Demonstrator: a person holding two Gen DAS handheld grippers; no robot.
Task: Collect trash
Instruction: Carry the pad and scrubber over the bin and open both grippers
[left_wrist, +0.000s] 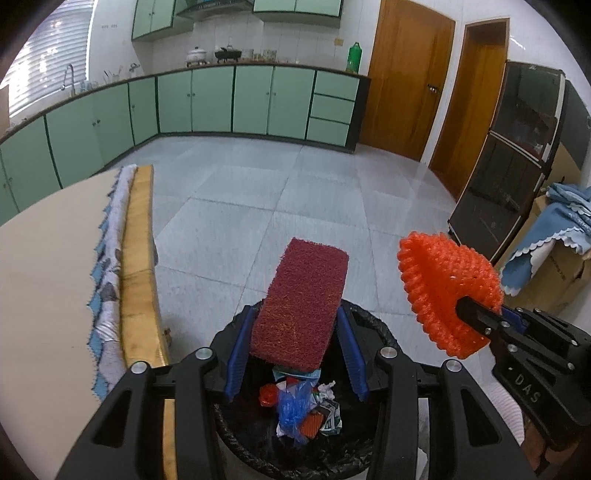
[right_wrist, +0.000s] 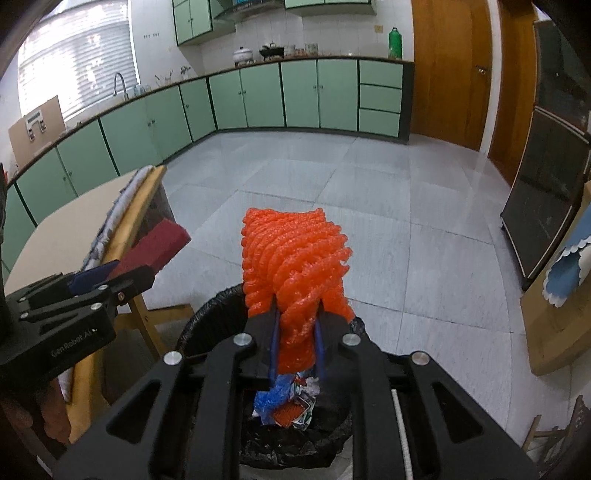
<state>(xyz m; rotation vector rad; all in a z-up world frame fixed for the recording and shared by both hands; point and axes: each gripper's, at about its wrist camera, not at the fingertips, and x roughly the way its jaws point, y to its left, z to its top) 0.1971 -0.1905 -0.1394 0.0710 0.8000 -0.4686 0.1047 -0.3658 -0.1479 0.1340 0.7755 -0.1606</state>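
Note:
My left gripper (left_wrist: 295, 334) is shut on a dark red scouring pad (left_wrist: 301, 302), held above the black-bagged trash bin (left_wrist: 373, 325). The pad also shows in the right wrist view (right_wrist: 155, 245). My right gripper (right_wrist: 297, 332) is shut on an orange foam net (right_wrist: 291, 266), held over the same bin (right_wrist: 207, 314). The net also shows at the right of the left wrist view (left_wrist: 447, 288). Inside the bin lie a blue plastic bag (left_wrist: 291, 406), crumpled paper and wrappers.
A table (left_wrist: 44, 277) with a wooden edge and a patterned cloth (left_wrist: 107, 273) stands left of the bin. Green kitchen cabinets (left_wrist: 214, 99) line the far wall. A dark glass cabinet (left_wrist: 517, 155) and a cloth-covered box (left_wrist: 554, 258) stand at the right. Grey tiled floor (left_wrist: 295, 192) lies ahead.

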